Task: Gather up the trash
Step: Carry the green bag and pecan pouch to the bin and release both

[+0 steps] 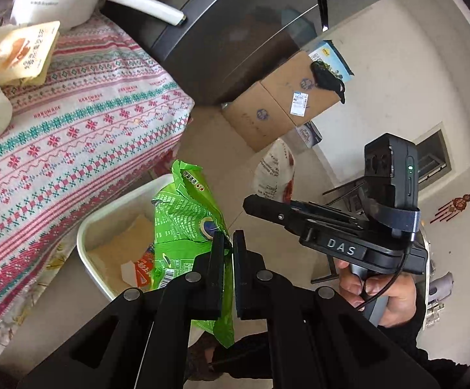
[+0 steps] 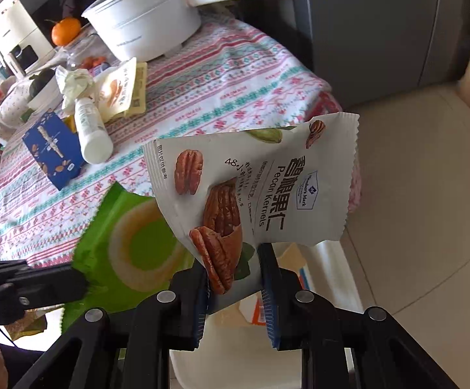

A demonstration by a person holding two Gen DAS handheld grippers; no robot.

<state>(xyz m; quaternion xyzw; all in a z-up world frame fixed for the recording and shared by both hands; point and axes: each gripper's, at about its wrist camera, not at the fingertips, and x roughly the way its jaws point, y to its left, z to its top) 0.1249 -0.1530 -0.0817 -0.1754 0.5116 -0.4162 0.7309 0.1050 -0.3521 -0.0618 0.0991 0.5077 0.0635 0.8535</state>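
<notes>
Trash is mid-transfer: both claws are loaded and over the bin.

Left claw [image 1: 227, 249] is pinched nearly closed on a green snack wrapper [image 1: 183, 220]. The wrapper hangs just above the white bin [image 1: 87, 227] on the floor beside the desk [image 1: 73, 123].

Right claw [image 2: 235, 278] is part-closed on the lower edge of a white pecan kernel bag [image 2: 251, 181], pads pressing both faces. The bag sticks up ahead of the claw, with the bin rim visible below it.

Done so far, judging by the bin: some paper and a torn orange-and-white carton [image 1: 141, 270] already lie inside.

Not done: neither held piece is released yet.

Still on the desk:
- crumpled tissue [image 2: 74, 86]
- beige snack pouch [image 2: 118, 92]
- white bottle [image 2: 90, 133] lying on its side
- blue box [image 2: 51, 150]

Can't tell which of these count as trash or are empty. White pot [image 2: 144, 26] and orange [image 2: 65, 30] look like keepers.

My read: roughly halfway. Next step is probably dropping both wrappers, then going back for the tissue and pouch. Risk: light foil can drift past the rim if released too high.
</notes>
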